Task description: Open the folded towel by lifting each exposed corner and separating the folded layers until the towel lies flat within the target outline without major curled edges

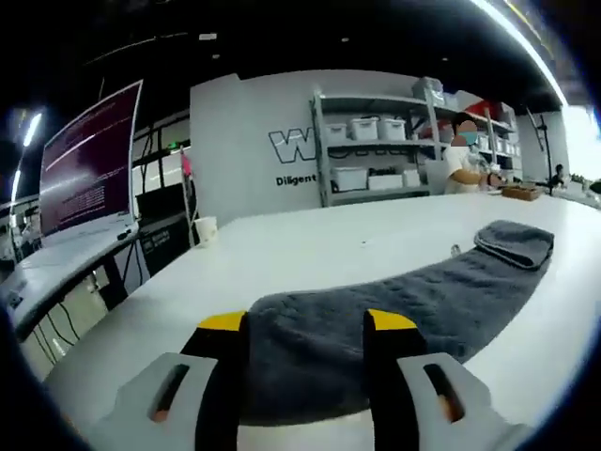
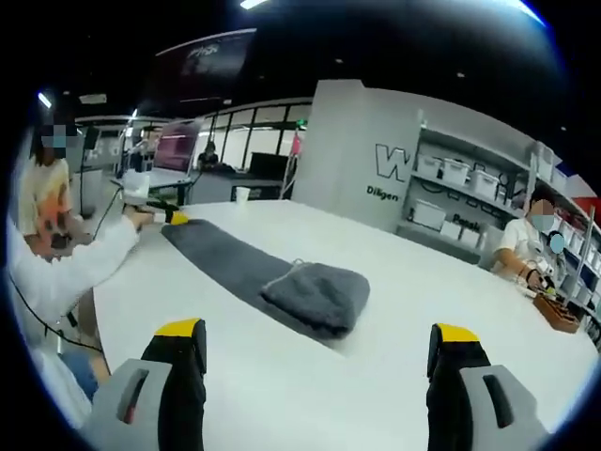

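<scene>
A grey towel stretches in a long band across a white table, one end still folded into a thick bundle and the rest opened into a flat strip. In the left gripper view, the left gripper sits at the strip's near end, its yellow-tipped jaws on either side of the cloth; whether they pinch it cannot be told. In the right gripper view, the right gripper hovers over bare tabletop just short of the bundle, jaws spread wide and empty. Beyond the towel's far end a white-sleeved arm reaches in. Past the table stand storage shelves with white bins, a seated person and a large monitor.
</scene>
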{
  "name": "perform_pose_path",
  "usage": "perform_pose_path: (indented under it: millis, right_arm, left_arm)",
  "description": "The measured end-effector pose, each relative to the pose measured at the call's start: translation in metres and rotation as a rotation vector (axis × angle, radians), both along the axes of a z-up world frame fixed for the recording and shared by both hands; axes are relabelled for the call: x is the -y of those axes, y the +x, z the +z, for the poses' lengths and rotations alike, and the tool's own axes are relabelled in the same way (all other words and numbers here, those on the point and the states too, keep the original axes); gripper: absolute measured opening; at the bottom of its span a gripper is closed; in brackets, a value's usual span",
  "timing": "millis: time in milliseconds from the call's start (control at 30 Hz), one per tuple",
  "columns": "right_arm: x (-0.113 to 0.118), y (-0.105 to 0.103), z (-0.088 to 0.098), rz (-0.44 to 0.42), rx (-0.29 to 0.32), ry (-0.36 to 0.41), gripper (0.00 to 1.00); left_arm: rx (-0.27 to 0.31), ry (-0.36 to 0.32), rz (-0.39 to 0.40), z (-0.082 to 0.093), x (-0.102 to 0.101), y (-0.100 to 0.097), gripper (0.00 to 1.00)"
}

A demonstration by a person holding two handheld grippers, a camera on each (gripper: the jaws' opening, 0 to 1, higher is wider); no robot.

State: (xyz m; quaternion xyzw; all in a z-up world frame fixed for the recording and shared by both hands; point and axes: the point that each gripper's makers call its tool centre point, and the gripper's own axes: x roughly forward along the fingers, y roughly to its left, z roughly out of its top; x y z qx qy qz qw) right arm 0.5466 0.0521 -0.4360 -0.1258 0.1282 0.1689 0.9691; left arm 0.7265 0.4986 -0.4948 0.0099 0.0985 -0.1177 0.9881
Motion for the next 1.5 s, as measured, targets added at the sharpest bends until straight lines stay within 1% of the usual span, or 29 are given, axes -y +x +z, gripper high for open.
perform_pose_path:
  millis: [33,67,100,167,233,267,333,367,433,500,533,567,633,667,700,733,800,867,900,933,1000,1133,1200,1267,1333,1400,1433,1500]
  right_arm:
    - [0.000,0.000,0.000,0.005,-0.001,0.000,0.99]
    - [0.000,0.000,0.000,0.010,-0.002,0.002,0.99]
    - [0.000,0.001,0.001,0.012,-0.003,0.004,0.99]
    - [-0.001,0.001,0.002,0.021,-0.006,0.000,0.99]
    - [-0.002,0.000,0.005,0.028,-0.008,-0.011,0.99]
    - [-0.003,-0.001,0.006,0.029,-0.005,-0.017,0.99]
    - [-0.005,-0.001,0.010,0.034,0.002,-0.026,0.99]
    - [-0.005,-0.001,0.010,0.035,0.004,-0.026,0.99]
    - [-0.007,-0.001,0.011,0.037,0.005,-0.024,0.99]
    - [-0.011,0.000,0.012,0.043,0.006,-0.027,0.99]
    - [-0.012,0.001,0.012,0.044,0.005,-0.027,0.99]
    - [-0.015,0.001,0.011,0.052,0.003,-0.031,0.99]
    - [-0.020,0.004,0.011,0.062,-0.002,-0.038,0.99]
    - [-0.023,0.006,0.012,0.067,0.000,-0.045,0.99]
    - [-0.026,0.008,0.012,0.073,-0.001,-0.057,0.99]
    - [-0.029,0.011,0.012,0.080,-0.002,-0.068,0.99]
    - [-0.035,0.016,0.013,0.091,-0.001,-0.079,0.99]
    - [-0.042,0.025,0.013,0.101,-0.001,-0.088,0.99]
    - [-0.046,0.029,0.014,0.105,0.001,-0.089,0.99]
    - [-0.050,0.034,0.013,0.111,0.000,-0.088,0.99]
    - [-0.059,0.044,0.011,0.125,-0.005,-0.093,0.99]
    - [-0.072,0.062,0.003,0.143,-0.024,-0.111,0.99]
    - [-0.077,0.070,0.000,0.155,-0.027,-0.122,0.98]
    - [-0.084,0.079,-0.005,0.169,-0.029,-0.131,0.97]
    - [-0.089,0.087,-0.009,0.175,-0.024,-0.142,0.96]
    - [-0.092,0.094,-0.013,0.180,-0.022,-0.154,0.96]
    - [-0.097,0.102,-0.020,0.187,-0.025,-0.162,0.95]
    - [-0.105,0.110,-0.028,0.202,-0.029,-0.169,0.92]
  left_arm:
    - [-0.010,-0.028,-0.013,0.000,0.006,-0.007,0.69]
    - [-0.003,-0.049,-0.016,0.004,0.012,-0.014,0.75]
    - [0.010,-0.034,-0.012,0.007,0.015,-0.022,0.77]
    - [0.002,-0.018,-0.038,0.015,0.032,-0.043,0.76]
    - [-0.001,-0.028,-0.056,0.023,0.042,-0.057,0.78]
    - [0.027,-0.034,-0.070,0.034,0.050,-0.066,0.79]
    - [0.023,-0.037,-0.059,0.042,0.054,-0.077,0.79]
    - [0.023,-0.038,-0.032,0.047,0.053,-0.083,0.79]
    - [0.018,-0.038,-0.003,0.053,0.057,-0.096,0.83]
    - [0.012,-0.039,0.007,0.056,0.061,-0.106,0.85]
    - [-0.008,-0.040,0.002,0.054,0.063,-0.112,0.86]
    - [-0.048,-0.048,-0.003,0.049,0.067,-0.120,0.88]
    - [-0.091,-0.104,0.017,0.043,0.066,-0.133,0.89]
    - [-0.099,-0.131,0.020,0.041,0.065,-0.138,0.89]
    - [-0.104,-0.147,0.025,0.040,0.064,-0.141,0.90]
    - [-0.107,-0.147,0.024,0.038,0.063,-0.145,0.94]
    - [-0.105,-0.145,0.032,0.036,0.061,-0.151,0.97]
    - [-0.131,-0.116,0.028,0.029,0.062,-0.155,0.98]
    - [-0.136,-0.115,0.023,0.028,0.063,-0.156,0.99]
    - [-0.146,-0.114,0.005,0.027,0.067,-0.156,0.99]
    - [-0.123,-0.119,-0.034,0.031,0.075,-0.155,0.99]
    - [-0.123,-0.124,-0.066,0.030,0.083,-0.158,0.99]
    - [-0.115,-0.111,-0.034,0.030,0.076,-0.158,0.99]
    - [-0.121,-0.093,-0.014,0.028,0.071,-0.159,0.99]
    - [-0.123,-0.096,-0.003,0.028,0.063,-0.163,0.99]
    - [-0.110,-0.102,0.007,0.030,0.058,-0.164,0.99]
    - [-0.103,-0.102,0.012,0.032,0.054,-0.166,0.99]
    - [-0.100,-0.104,0.016,0.033,0.050,-0.166,0.99]
